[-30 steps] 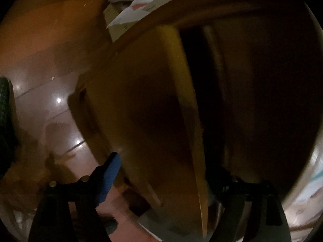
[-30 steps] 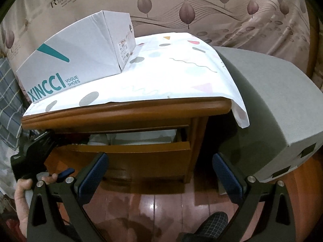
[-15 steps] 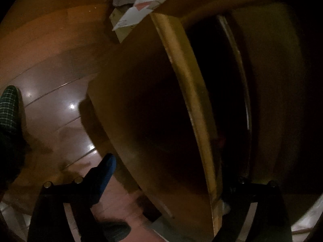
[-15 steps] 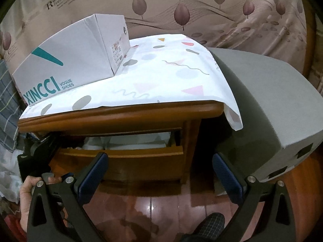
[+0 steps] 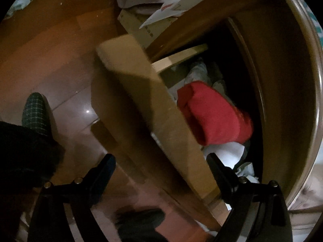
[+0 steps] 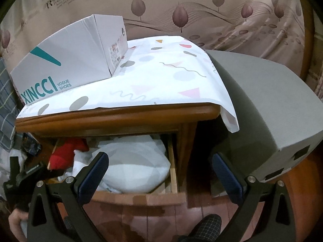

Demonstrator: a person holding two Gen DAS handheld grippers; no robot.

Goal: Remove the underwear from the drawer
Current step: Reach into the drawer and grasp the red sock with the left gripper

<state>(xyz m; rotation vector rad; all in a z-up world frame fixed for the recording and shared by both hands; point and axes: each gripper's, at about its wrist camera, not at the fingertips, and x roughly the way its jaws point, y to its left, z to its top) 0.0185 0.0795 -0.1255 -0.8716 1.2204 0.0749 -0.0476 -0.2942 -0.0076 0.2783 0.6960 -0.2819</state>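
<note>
While both tongs gape empty, the red folded cloth (image 5: 214, 113) in the pulled-out wooden drawer (image 5: 161, 119) lies above the left gripper (image 5: 161, 167), upper left of the right gripper (image 6: 159, 171).

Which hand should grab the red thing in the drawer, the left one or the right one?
Probably the left. The left gripper hangs open right at the drawer front, with the red cloth just past it. The right gripper is open too, but faces the white bundle.
</note>
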